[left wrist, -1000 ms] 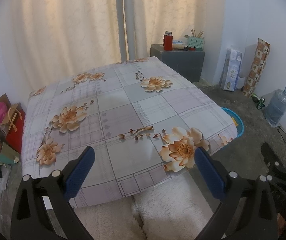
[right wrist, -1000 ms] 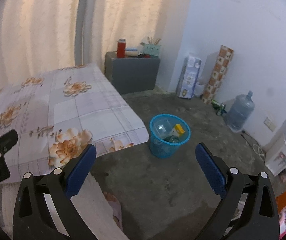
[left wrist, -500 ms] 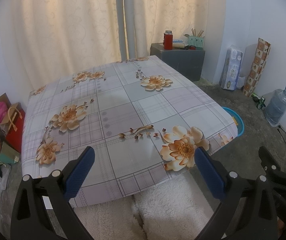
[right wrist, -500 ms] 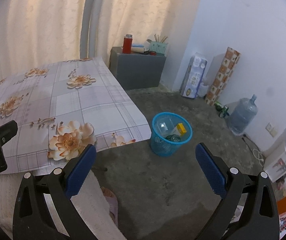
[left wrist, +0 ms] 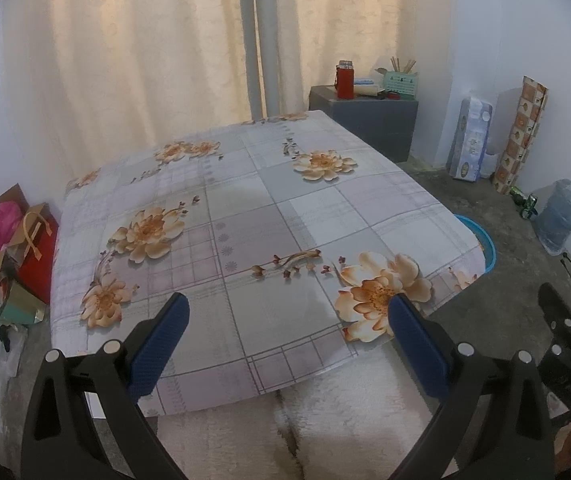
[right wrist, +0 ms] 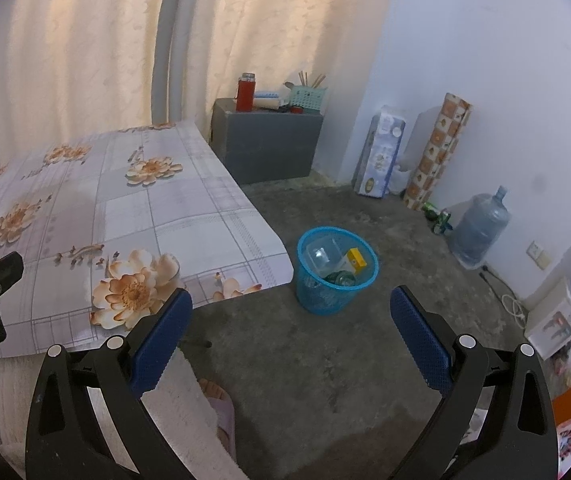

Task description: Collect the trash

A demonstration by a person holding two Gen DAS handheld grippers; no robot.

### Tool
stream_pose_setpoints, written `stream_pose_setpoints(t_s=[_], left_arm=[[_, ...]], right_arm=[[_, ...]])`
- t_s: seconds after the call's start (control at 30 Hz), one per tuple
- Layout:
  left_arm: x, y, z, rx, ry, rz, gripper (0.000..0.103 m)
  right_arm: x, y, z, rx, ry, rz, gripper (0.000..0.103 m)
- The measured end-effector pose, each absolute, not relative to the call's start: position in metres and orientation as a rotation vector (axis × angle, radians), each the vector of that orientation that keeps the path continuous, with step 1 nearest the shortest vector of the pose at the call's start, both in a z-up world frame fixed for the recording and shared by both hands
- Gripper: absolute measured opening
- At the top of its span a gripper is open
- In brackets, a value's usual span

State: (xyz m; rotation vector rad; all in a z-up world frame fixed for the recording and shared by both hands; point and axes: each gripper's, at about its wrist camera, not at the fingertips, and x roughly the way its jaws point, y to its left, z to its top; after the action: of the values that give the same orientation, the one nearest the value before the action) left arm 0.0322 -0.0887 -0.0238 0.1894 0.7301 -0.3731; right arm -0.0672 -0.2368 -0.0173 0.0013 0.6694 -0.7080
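Your table [left wrist: 269, 216], covered in a grey-and-lilac checked cloth printed with orange flowers, fills the left wrist view. Beside its right corner on the concrete floor [right wrist: 325, 360] stands the round blue mesh plastic wastebasket [right wrist: 335, 280], holding a clear plastic container, a yellow carton and something green. Your left tongs [left wrist: 287, 338] hang over the table's near edge, spread wide and empty. Your right tongs [right wrist: 291, 330] are likewise spread wide and empty above the floor, short of the wastebasket.
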Motion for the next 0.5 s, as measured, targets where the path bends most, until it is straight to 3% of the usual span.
stream_pose_setpoints(t_s=[0.5], left_arm=[[0.0358, -0.0877, -0.0232, 0.197, 0.738, -0.378, 0.098]], right_arm=[[-0.0689, -0.2409, -0.0122, 0.025, 0.652, -0.748, 0.095]])
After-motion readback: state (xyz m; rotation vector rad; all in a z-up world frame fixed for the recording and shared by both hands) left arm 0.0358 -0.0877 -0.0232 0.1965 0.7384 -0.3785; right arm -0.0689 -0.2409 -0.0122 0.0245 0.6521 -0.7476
